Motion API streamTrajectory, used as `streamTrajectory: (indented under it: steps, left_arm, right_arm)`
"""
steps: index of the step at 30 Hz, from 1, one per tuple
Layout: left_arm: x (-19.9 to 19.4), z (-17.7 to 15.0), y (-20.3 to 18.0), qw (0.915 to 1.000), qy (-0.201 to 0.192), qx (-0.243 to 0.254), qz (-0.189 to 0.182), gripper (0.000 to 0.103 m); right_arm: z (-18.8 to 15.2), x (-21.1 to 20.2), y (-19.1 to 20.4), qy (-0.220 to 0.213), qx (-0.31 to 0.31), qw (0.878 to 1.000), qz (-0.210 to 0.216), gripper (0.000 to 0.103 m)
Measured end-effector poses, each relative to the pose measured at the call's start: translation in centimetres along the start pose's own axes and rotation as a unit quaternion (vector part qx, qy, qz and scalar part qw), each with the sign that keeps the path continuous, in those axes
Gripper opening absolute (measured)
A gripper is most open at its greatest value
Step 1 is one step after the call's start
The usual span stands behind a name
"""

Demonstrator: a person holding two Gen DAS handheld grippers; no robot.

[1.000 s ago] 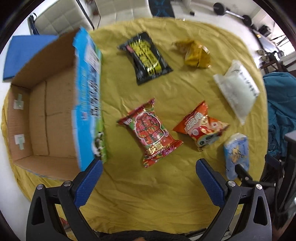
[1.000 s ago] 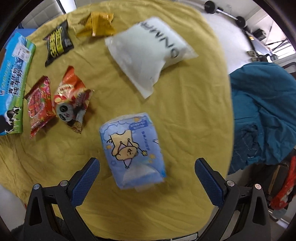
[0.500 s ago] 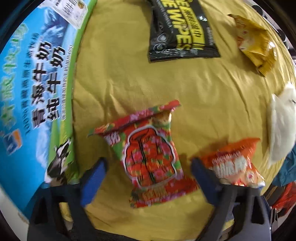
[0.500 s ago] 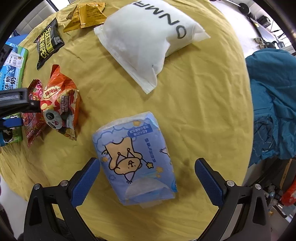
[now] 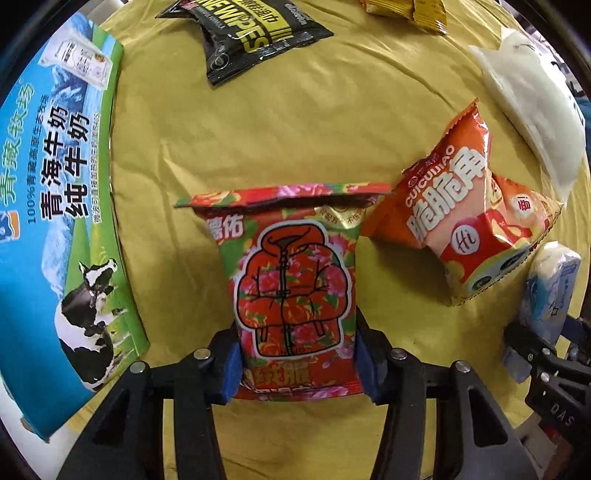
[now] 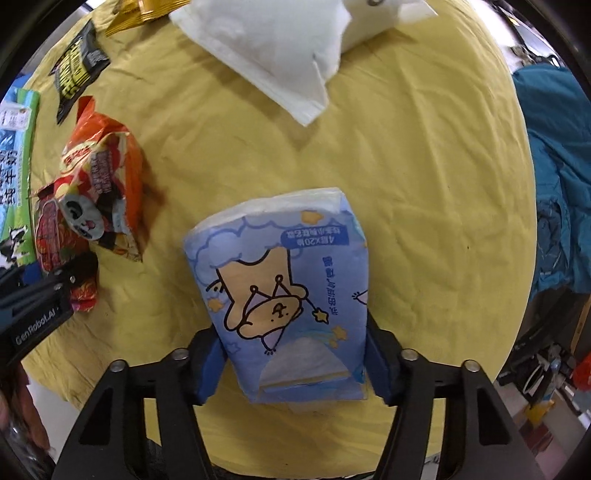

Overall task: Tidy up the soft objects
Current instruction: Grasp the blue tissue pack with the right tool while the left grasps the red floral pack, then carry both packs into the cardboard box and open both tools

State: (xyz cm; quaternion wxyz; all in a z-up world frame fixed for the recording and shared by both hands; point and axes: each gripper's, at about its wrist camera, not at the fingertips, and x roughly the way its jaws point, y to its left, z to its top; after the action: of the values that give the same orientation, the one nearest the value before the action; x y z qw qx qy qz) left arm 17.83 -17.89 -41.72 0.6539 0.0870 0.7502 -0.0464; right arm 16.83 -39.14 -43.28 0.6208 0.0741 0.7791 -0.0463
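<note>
A red floral snack bag point(image 5: 295, 280) lies flat on the yellow cloth point(image 5: 258, 147). My left gripper point(image 5: 298, 363) points down over its near end, jaws closing, blue pads point(image 5: 232, 369) pressing both side edges. A light blue tissue pack point(image 6: 280, 280) with a cartoon bear lies to the right. My right gripper point(image 6: 293, 363) straddles its near end, jaws closing, with the pads point(image 6: 375, 365) against its sides. In the left wrist view that same tissue pack point(image 5: 550, 288) shows at the far right edge.
A blue and green milk carton box point(image 5: 62, 184) stands along the left. An orange snack bag point(image 5: 469, 221) lies between the two held items. Farther back lie a black wipes pack point(image 5: 251, 33), a yellow bag point(image 5: 410, 11) and a white pouch point(image 6: 288, 48). Teal fabric point(image 6: 561, 166) hangs right.
Both grippers have dropped toward the cloth and narrowed from wide open. The left one now squeezes the red snack bag, the right one the tissue pack.
</note>
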Motion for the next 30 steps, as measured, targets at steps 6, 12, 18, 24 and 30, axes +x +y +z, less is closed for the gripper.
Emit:
streamTrajectory:
  steps: [6, 12, 18, 24, 30]
  left_arm:
    - [1.7, 0.0, 2.2, 0.9986, 0.011, -0.032, -0.04, 0.044]
    - [-0.4, -0.5, 4.1, 0.9991, -0.014, -0.024, -0.033, 0.042]
    - [-3.8, -4.2, 4.3, 0.9986, -0.048, -0.008, -0.018, 0.041]
    - [-7.0, -8.0, 4.4, 0.9973, -0.072, 0.007, -0.016, 0.041]
    - [-11.4, -10.8, 5.6, 0.9931, -0.112, 0.011, -0.031, 0.041]
  right_arm:
    - [-1.3, -1.0, 0.0, -0.006, 0.02, 1.0, -0.005, 0.052]
    - [-4.6, -2.4, 0.6, -0.01, 0.03, 0.999, 0.006, 0.047]
    - [-7.3, -3.3, 1.7, -0.016, 0.031, 0.999, 0.012, 0.045]
    - [-10.0, -4.7, 2.9, -0.03, 0.024, 0.999, 0.018, 0.043]
    - [-12.5, -8.6, 5.6, -0.058, 0.01, 0.998, 0.034, 0.043]
